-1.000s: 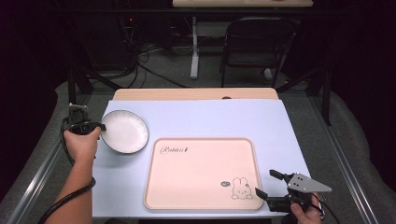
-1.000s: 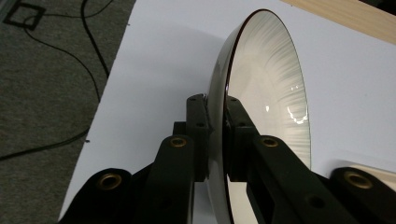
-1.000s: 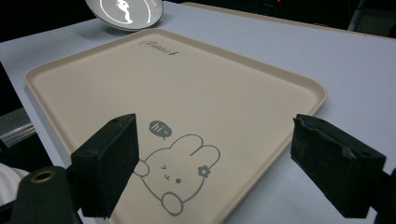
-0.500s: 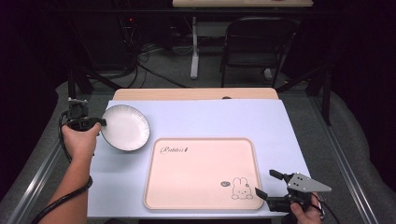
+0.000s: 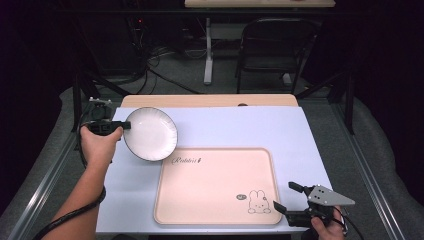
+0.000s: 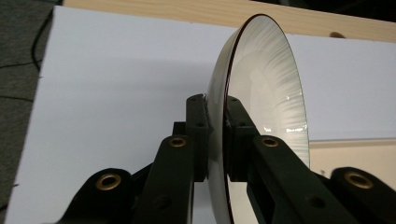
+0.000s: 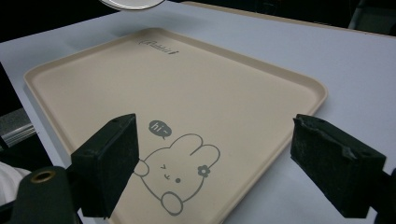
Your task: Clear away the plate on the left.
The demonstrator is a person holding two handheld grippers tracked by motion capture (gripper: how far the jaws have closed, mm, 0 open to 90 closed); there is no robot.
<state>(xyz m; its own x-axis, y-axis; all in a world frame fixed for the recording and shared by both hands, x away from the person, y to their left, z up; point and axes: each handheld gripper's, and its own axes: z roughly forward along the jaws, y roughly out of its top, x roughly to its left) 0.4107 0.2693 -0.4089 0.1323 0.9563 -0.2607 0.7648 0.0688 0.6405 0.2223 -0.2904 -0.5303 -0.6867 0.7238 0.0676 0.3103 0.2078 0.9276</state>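
Plate (image 5: 150, 133) in white, with a thin dark rim, hangs tilted above the left part of the tabletop (image 5: 300, 135), which is covered by a pale blue-white sheet. The left gripper (image 5: 120, 126) pinches the plate's left edge, held by the person's left hand (image 5: 100, 145). In the left gripper view the plate (image 6: 266, 112) stands nearly on edge, its rim clamped between the 2 black fingers (image 6: 198, 135), with the fluted inner face turned to the right of that view. The lower edge of the plate overlaps the upper left corner of the tray (image 5: 215, 187) as the high view shows it, though whether it touches cannot be told.

The tray is beige and rectangular, lying flat on the sheet toward the near side of the tabletop, with script lettering near its upper left corner and a rabbit drawing (image 5: 258, 202) near its lower right corner. The right gripper (image 5: 286, 197) sits just beside the tray's lower right corner, held by the right hand (image 5: 327, 231). In the right gripper view its fingers (image 7: 109, 163) are spread wide apart with nothing between them, and the rabbit drawing (image 7: 180, 175) with its small "hi" bubble lies below them on the tray (image 7: 187, 84).
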